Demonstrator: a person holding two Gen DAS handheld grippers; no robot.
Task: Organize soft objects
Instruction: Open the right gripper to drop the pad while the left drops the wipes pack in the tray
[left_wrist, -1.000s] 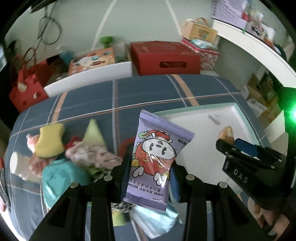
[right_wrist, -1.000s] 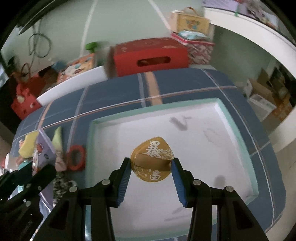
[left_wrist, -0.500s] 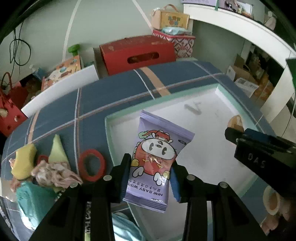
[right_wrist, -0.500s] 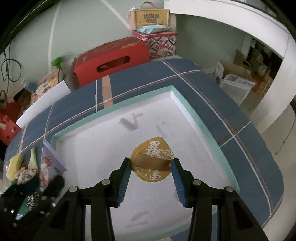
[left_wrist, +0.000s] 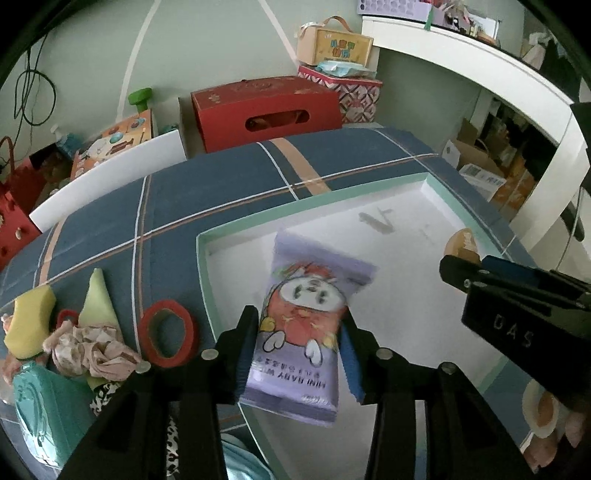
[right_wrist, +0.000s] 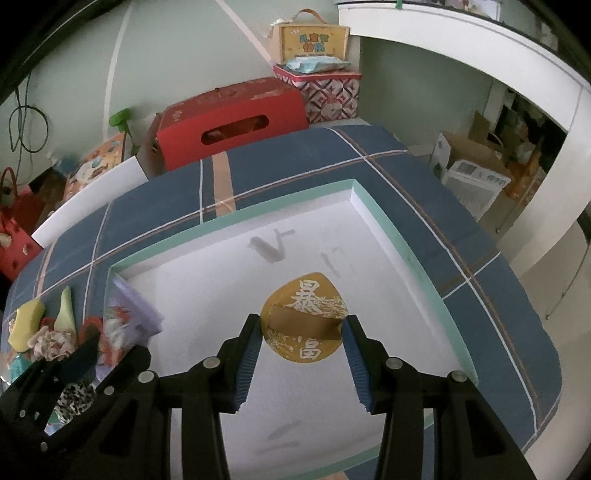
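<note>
Soft things are being sorted into the wide, shallow white tray with a mint-green rim (right_wrist: 388, 221) that lies on the blue plaid cloth (left_wrist: 221, 192), and both tools hang over it with a load each. The left gripper (left_wrist: 299, 332) has a purple foil pack of mini baby wipes with a cartoon figure (left_wrist: 303, 325) between its blue pads; its jaws have just been opening, a gap shows on the right side, and the pack looks blurred and tilted, so it seems to be slipping free above the tray's near left corner, which I judge to be its intended spot. The right gripper (right_wrist: 301, 332) is clamped on a round golden-brown plush token with white characters (right_wrist: 303, 317), pinched at its folded middle and held above the tray's centre, probably to keep the two items apart. Both tools point steeply down and forward, side by side. Left on the cloth, beside the tray, wait a red foam ring (left_wrist: 168, 332), yellow foam pieces (left_wrist: 29, 325), crumpled pink fabric (left_wrist: 88, 350) and a teal pouch (left_wrist: 44, 413).
</note>
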